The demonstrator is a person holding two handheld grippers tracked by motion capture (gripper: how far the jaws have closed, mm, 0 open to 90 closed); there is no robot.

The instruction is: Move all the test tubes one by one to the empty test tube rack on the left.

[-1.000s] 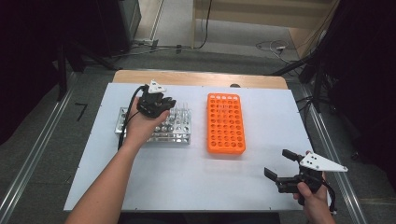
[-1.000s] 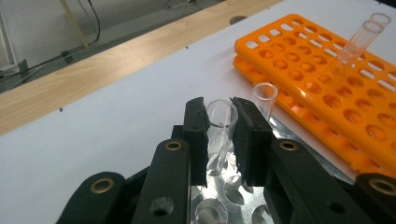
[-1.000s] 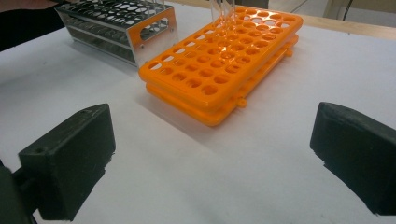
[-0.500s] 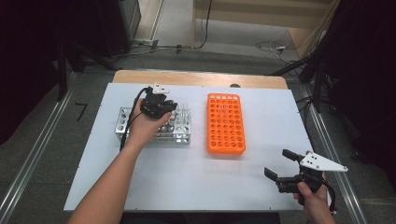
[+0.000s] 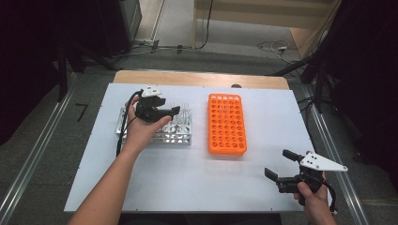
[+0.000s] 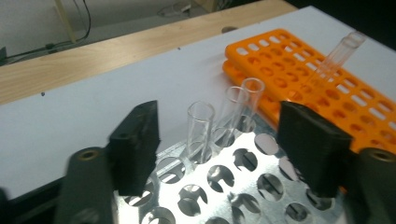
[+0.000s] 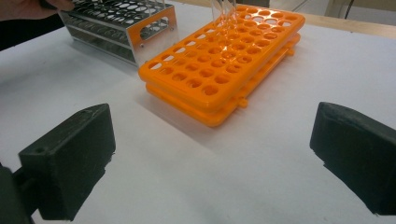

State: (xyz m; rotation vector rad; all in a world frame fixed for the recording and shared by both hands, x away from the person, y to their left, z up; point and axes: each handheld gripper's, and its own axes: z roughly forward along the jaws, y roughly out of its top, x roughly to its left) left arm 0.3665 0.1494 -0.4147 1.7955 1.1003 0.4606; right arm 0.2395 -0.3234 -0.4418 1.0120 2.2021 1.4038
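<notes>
My left gripper (image 5: 167, 107) hovers over the metal tube rack (image 5: 180, 137) at the table's left. Its jaws have just been opening and now stand open (image 6: 219, 126). Three clear glass tubes (image 6: 201, 125) stand upright in the rack's holes (image 6: 219, 175) in the gap between the jaws, and neither pad touches them. The orange rack (image 5: 227, 124) lies at the centre, with one clear tube (image 6: 338, 52) leaning in it. My right gripper (image 5: 278, 164) rests open near the front right edge, aimed at the orange rack (image 7: 219, 60), with nothing between its jaws (image 7: 212, 158).
The white table (image 5: 187, 183) has a wooden strip (image 5: 202, 78) along its far edge. The metal rack (image 7: 121, 28) sits beyond the orange one in the right gripper view. Cables and dark floor surround the table.
The left gripper's jaws have spread apart above the metal rack, and the hand has sunk slightly toward it. The right gripper has not moved.
</notes>
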